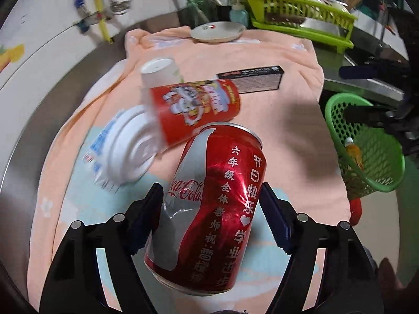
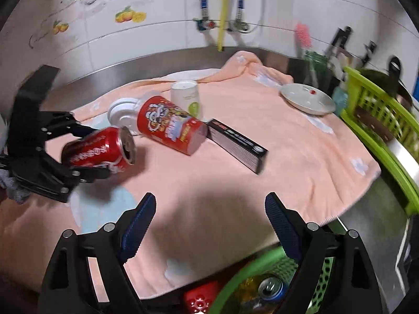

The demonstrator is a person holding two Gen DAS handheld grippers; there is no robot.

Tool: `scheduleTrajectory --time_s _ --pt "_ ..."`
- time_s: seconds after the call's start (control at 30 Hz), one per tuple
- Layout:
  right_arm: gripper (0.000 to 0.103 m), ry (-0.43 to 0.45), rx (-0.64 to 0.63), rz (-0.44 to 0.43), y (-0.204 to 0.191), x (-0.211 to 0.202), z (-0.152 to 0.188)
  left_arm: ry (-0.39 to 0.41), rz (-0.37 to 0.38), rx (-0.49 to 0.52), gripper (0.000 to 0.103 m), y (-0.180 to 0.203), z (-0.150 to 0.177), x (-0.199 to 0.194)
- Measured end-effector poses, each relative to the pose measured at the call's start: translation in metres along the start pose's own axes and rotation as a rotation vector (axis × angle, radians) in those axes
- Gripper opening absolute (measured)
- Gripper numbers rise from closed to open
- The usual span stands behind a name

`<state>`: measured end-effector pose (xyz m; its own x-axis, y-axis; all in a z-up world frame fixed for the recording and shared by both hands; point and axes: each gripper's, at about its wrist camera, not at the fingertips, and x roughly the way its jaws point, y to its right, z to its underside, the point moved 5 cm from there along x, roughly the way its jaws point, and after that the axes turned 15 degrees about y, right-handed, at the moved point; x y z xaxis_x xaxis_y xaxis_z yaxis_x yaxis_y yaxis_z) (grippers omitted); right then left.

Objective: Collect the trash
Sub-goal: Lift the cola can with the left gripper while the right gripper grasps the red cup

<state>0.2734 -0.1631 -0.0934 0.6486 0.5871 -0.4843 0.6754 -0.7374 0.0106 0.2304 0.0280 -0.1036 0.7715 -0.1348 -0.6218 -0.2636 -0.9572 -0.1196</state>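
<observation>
My left gripper (image 1: 210,196) is shut on a dented red cola can (image 1: 209,209), its pads pressing both sides; the can hangs just above the peach towel (image 1: 275,144). From the right wrist view the same can (image 2: 99,151) sits in the left gripper (image 2: 86,151) at the left. My right gripper (image 2: 209,209) stands open over bare towel with nothing between its fingers. A red snack tube (image 2: 170,125) lies on its side mid-towel, beside a white cup (image 2: 186,96), a white lid (image 2: 123,115) and a black box (image 2: 238,146). A green basket (image 2: 251,282) with a can inside sits below the counter edge.
A white plate (image 2: 309,99) lies at the towel's far right, next to a lime dish rack (image 2: 379,120). Tiled wall with pipes (image 2: 222,23) runs behind the steel counter. In the left wrist view the green basket (image 1: 366,151) holds a bottle past the towel's right edge.
</observation>
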Motion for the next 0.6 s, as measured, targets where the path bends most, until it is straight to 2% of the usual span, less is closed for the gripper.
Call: scheduleTrajectory --time_s 0.4,0.6 --pt "0.082 -0.049 -0.324 -0.151 -0.048 0.066 -0.034 0.031 -0.097 -0.164 0.073 -0.042 0.028 -0.057" --pt "0.082 -0.066 -0.479 -0.204 -0.068 0.105 -0.046 0.025 -0.132 -0.206 0.072 -0.055 0.044 -0.069"
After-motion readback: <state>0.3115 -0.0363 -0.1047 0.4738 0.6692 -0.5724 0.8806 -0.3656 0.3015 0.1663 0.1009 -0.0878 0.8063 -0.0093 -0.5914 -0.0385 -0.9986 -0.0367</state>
